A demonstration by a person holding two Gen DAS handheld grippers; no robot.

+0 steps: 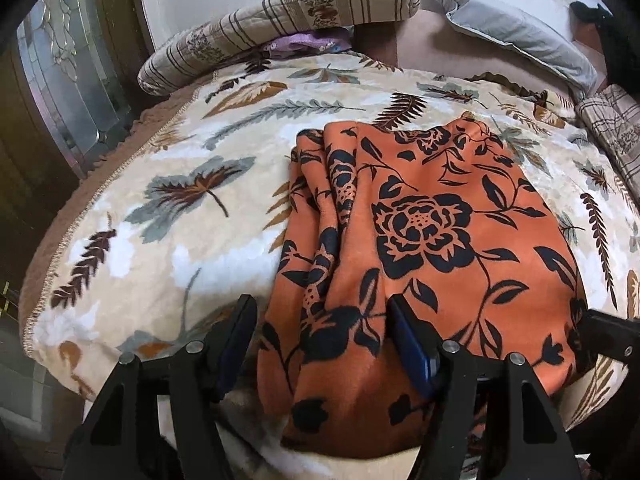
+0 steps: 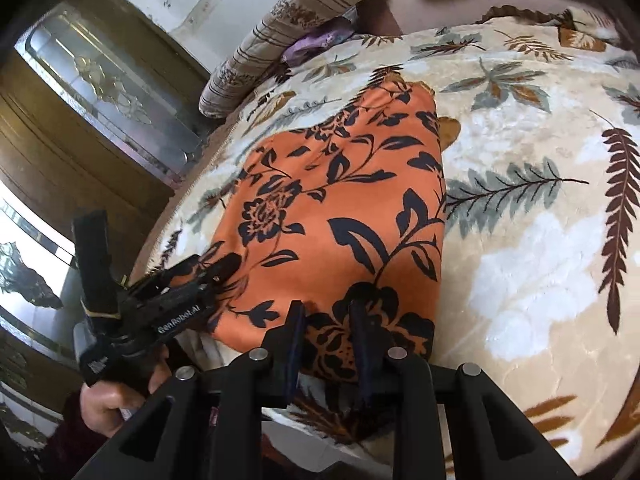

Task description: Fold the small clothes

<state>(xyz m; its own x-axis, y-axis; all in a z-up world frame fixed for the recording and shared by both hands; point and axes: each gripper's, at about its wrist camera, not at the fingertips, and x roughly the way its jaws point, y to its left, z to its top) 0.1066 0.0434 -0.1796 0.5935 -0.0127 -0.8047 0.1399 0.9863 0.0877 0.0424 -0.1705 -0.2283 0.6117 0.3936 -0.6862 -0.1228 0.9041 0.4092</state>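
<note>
An orange garment with black flowers lies folded on the bed, its left side bunched into ridges. My left gripper is open and straddles the near left part: one finger rests on the blanket, the other on the cloth. In the right wrist view the left gripper appears at the garment's near left edge, held by a hand. My right gripper sits at the near right corner with narrow jaws. The cloth fills the gap between its pads.
A cream blanket with a leaf print covers the bed. Striped pillows and a grey pillow lie at the far side. The bed's left edge drops off beside a wooden door with glass panels.
</note>
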